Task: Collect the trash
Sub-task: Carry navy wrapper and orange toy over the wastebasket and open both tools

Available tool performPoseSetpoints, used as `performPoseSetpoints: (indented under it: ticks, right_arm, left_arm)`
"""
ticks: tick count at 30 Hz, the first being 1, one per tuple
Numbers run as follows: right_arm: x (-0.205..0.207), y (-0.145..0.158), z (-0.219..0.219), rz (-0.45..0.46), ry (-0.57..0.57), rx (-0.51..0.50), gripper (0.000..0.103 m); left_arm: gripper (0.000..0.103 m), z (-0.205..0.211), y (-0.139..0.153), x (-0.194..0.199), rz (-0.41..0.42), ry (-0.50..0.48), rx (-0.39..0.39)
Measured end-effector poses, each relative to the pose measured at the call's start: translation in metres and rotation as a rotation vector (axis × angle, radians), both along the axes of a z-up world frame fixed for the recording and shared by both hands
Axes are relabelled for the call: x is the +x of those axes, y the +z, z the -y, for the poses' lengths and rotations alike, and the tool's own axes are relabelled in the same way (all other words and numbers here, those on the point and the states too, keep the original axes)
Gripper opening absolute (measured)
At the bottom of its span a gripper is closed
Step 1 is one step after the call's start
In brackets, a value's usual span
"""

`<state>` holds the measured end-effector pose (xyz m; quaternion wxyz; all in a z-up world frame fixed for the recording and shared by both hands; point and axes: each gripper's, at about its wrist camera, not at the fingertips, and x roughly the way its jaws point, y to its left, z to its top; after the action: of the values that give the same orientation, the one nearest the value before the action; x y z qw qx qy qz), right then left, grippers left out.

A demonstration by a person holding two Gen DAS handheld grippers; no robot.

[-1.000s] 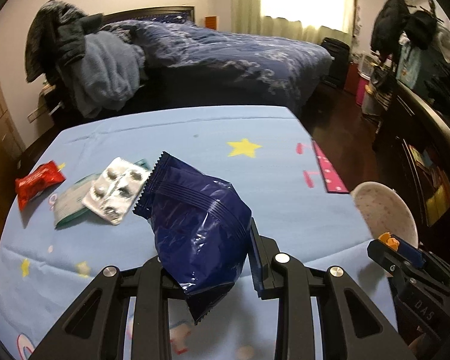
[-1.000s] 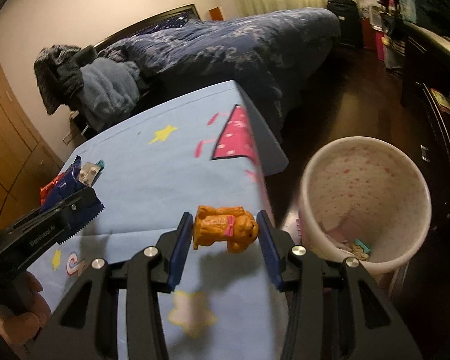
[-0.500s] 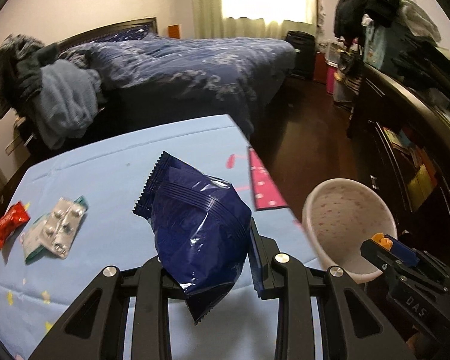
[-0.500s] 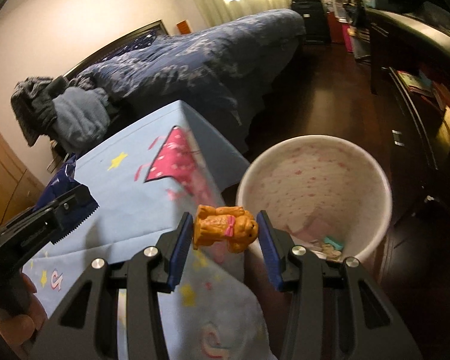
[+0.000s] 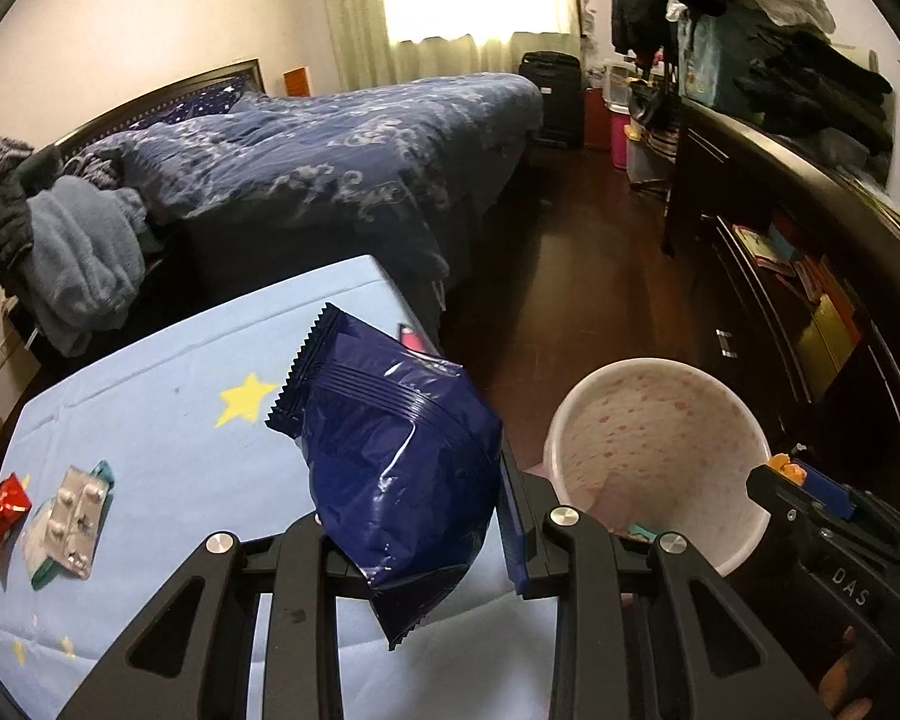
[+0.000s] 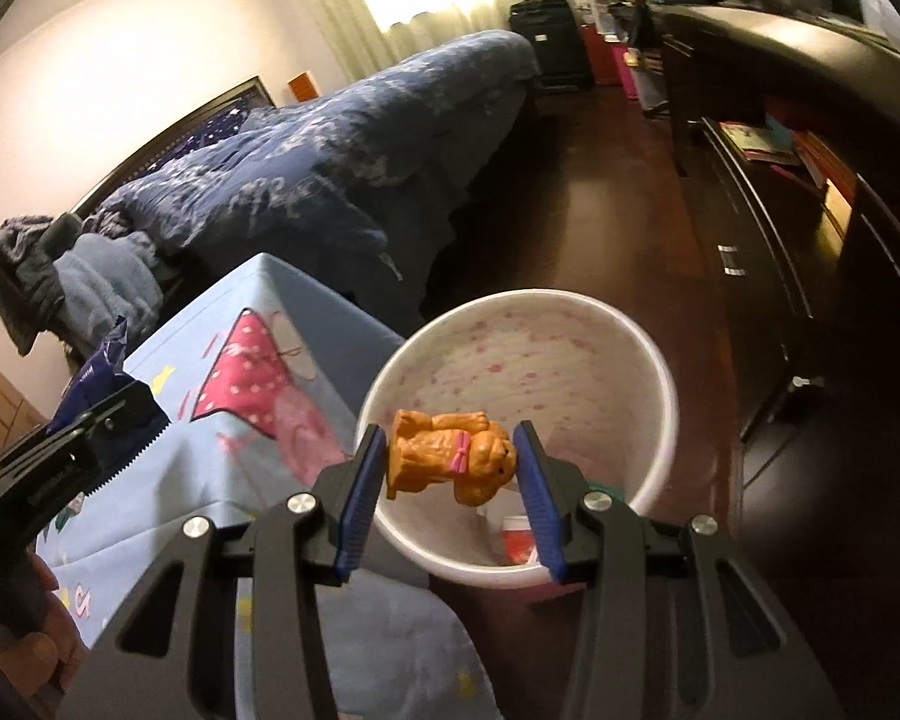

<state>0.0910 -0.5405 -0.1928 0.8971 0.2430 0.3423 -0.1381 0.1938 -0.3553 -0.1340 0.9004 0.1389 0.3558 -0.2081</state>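
Observation:
My left gripper [image 5: 411,516] is shut on a dark blue snack bag [image 5: 390,450] and holds it above the right edge of the light blue table [image 5: 168,420]. My right gripper [image 6: 450,468] is shut on an orange toy dog with a pink bow [image 6: 450,459] and holds it over the near rim of the white pink-dotted trash bin [image 6: 660,384]. The bin also shows in the left wrist view [image 5: 744,414], on the floor right of the table, with some trash inside. A red wrapper [image 5: 3,507] and blister packs [image 5: 72,516] lie on the table's left side.
A bed with a dark blue quilt [image 5: 342,168] stands behind the table. A dark cabinet [image 5: 810,276] runs along the right wall. Dark wooden floor [image 5: 588,276] lies between bed and cabinet. Clothes [image 5: 72,258] are piled at the bed's left end.
Both grippers have swung right, away from the table toward the bin. The toy dog is now over the bin's rim. The blue bag has moved to the table's right edge.

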Motion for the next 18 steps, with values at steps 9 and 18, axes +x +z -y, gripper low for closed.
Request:
performPoseSetpoints:
  ticks: [9, 18]
  right_arm:
    - [0.004, -0.013, 0.021, -0.042, -0.063, -0.055, 0.045]
    - [0.017, -0.038, 0.041, -0.086, -0.086, -0.061, 0.045]
  left_arm:
    - [0.030, 0.057, -0.010, 0.002, -0.017, -0.100, 0.035]
    - [0.030, 0.106, -0.023, 0.005, -0.057, -0.160, 0.051]
